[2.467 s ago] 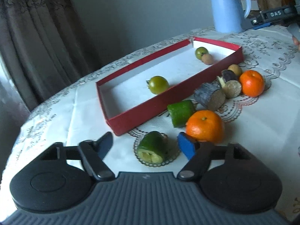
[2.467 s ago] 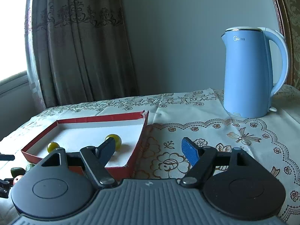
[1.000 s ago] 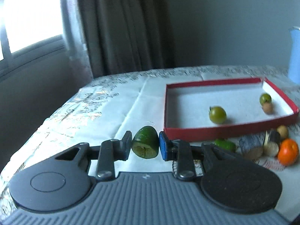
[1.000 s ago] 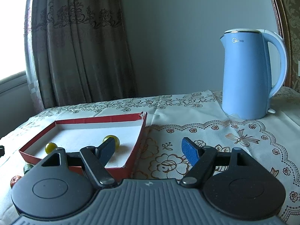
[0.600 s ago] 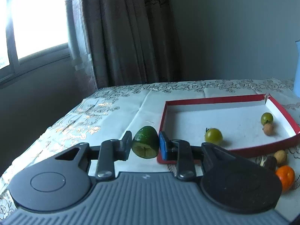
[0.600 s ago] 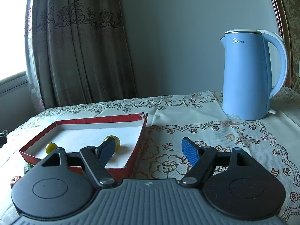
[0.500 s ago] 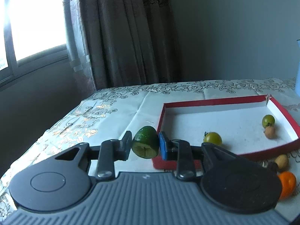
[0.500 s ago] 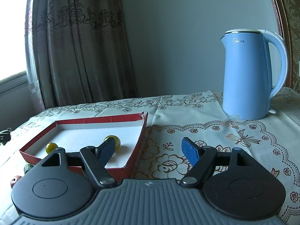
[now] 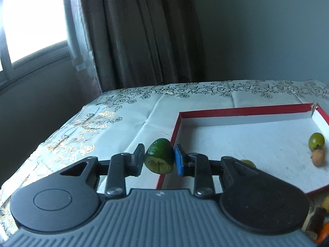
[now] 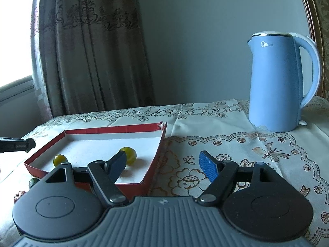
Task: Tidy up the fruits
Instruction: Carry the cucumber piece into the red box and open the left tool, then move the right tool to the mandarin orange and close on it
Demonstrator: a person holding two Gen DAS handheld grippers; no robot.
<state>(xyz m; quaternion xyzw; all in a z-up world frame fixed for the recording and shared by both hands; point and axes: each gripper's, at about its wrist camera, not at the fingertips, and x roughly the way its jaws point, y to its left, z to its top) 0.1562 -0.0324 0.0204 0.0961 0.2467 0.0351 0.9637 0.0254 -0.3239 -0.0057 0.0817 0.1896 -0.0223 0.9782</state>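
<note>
My left gripper [image 9: 158, 158] is shut on a green fruit half [image 9: 159, 156], cut face toward the camera, held above the near left corner of the red tray [image 9: 244, 110]. Inside the tray lie a green tomato [image 9: 316, 141], a small brown fruit [image 9: 317, 158] and a yellow-green tomato [image 9: 248, 163] partly hidden behind the gripper. My right gripper [image 10: 162, 163] stands open with nothing between its fingers, at the right end of the red tray [image 10: 111, 129], where two green tomatoes [image 10: 129, 154] show.
A blue kettle [image 10: 275, 82] stands at the back right on the embroidered tablecloth [image 10: 236, 148]. Loose fruit pieces [image 9: 320, 216] lie outside the tray at lower right. A curtain [image 9: 133, 33] and a window lie beyond the table's far left edge.
My left gripper has carried the green fruit half from the tablecloth in front of the tray toward the tray's left corner. The right gripper has stayed still and open.
</note>
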